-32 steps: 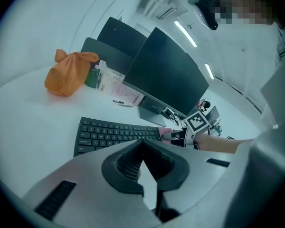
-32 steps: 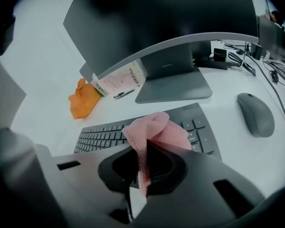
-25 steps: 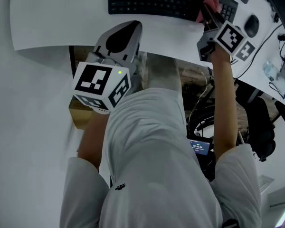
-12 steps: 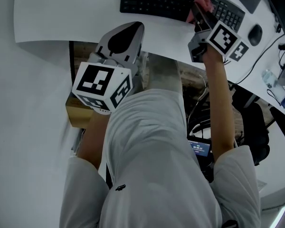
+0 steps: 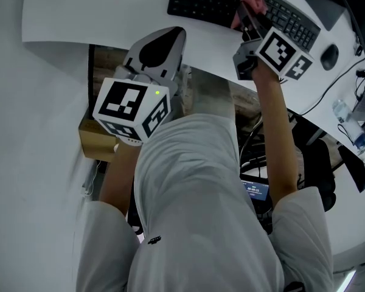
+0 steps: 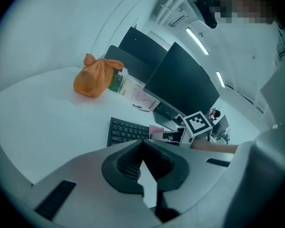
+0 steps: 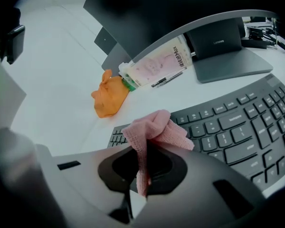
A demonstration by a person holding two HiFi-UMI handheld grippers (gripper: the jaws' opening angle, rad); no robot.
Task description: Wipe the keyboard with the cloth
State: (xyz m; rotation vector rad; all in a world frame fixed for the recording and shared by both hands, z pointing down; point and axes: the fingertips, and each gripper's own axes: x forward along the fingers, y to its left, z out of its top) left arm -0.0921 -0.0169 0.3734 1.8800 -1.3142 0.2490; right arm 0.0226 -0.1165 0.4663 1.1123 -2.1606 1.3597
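A black curved keyboard [image 5: 210,2] lies on the white desk [image 5: 79,11] at the top of the head view. My right gripper [image 5: 248,18] is shut on a pink cloth [image 5: 257,3], which rests on the keys right of the middle. In the right gripper view the cloth [image 7: 156,129] bunches above the closed jaws of the right gripper [image 7: 145,148], with the keyboard [image 7: 237,127] just beyond. My left gripper [image 5: 158,44] hangs shut and holding nothing at the desk's front edge. From the left gripper view [image 6: 143,144] the keyboard [image 6: 126,129] sits ahead.
An orange bag [image 7: 109,96], a pink packet [image 7: 156,63] and a monitor stand [image 7: 228,51] stand behind the keyboard. A mouse [image 5: 330,56] lies to its right, with cables and a bottle [image 5: 344,111] further right. A cardboard box [image 5: 94,142] sits under the desk.
My right gripper has slid the cloth leftward along the keyboard, away from its right end. The left gripper has stayed where it was.
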